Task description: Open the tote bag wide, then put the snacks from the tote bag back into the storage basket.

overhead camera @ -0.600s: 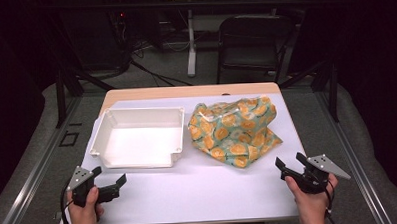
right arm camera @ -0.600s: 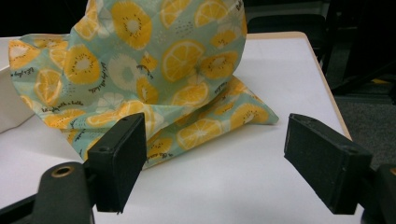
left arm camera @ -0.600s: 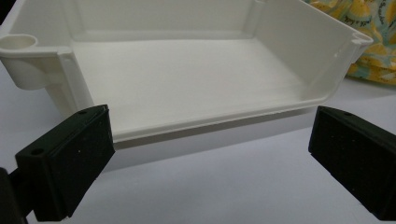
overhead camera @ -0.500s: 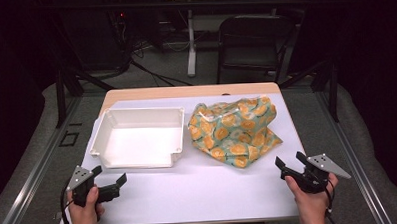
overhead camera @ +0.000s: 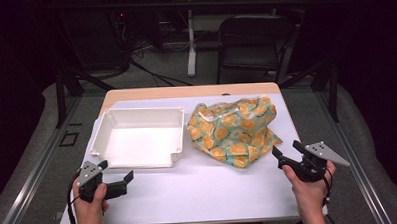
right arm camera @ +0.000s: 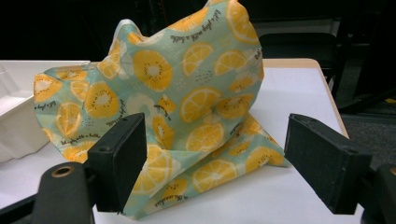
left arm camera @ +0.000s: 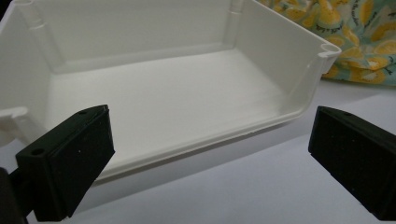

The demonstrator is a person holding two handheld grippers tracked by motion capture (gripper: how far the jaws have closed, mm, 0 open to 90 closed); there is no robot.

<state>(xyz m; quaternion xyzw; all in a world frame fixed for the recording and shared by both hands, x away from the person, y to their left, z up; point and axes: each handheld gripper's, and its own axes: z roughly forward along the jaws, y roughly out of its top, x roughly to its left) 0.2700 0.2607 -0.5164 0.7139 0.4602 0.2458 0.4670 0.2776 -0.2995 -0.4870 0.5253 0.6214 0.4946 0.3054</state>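
Sitting empty: white bin (overhead camera: 137, 139)

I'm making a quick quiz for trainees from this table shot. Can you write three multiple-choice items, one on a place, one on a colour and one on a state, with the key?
1. Where does the patterned cloth lie relative to the white bin?
A. inside it
B. to its right in the high view
C. under it

2. What fruit print and ground colour does the cloth show?
A. orange citrus slices on pale green
B. red cherries on white
C. blue berries on grey

3. How do the two grippers stand?
A. both closed on the cloth
B. one holds the bin
C. both open and holding nothing

Key:
1 B, the cloth sits on the table beside the bin's right wall.
2 A, the right gripper view shows the slices plainly.
3 C, the left gripper and right gripper have fingers spread wide with nothing pressed between them.
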